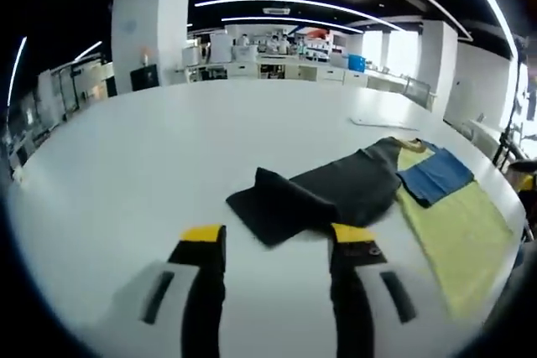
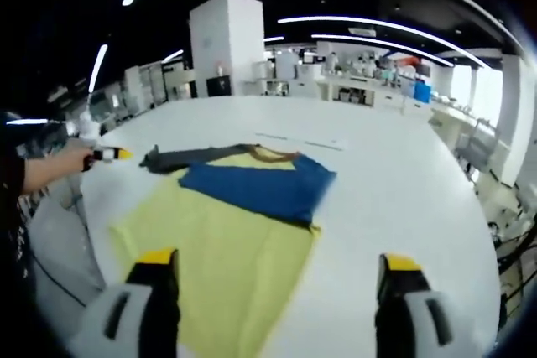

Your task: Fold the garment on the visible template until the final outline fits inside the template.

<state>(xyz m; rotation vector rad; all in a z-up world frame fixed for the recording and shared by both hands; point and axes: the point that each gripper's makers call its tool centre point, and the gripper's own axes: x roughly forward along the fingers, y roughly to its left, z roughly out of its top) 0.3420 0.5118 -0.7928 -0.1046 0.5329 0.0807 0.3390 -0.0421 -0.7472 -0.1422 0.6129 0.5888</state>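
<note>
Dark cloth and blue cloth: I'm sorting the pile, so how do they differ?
The dark cloth is charcoal; the blue cloth is bright blue. The dark cloth lies mostly on the bare white table, with one end folded over; the blue cloth lies flat on top of the yellow sheet. Both are loose fabric, and neither gripper is touching them.
</note>
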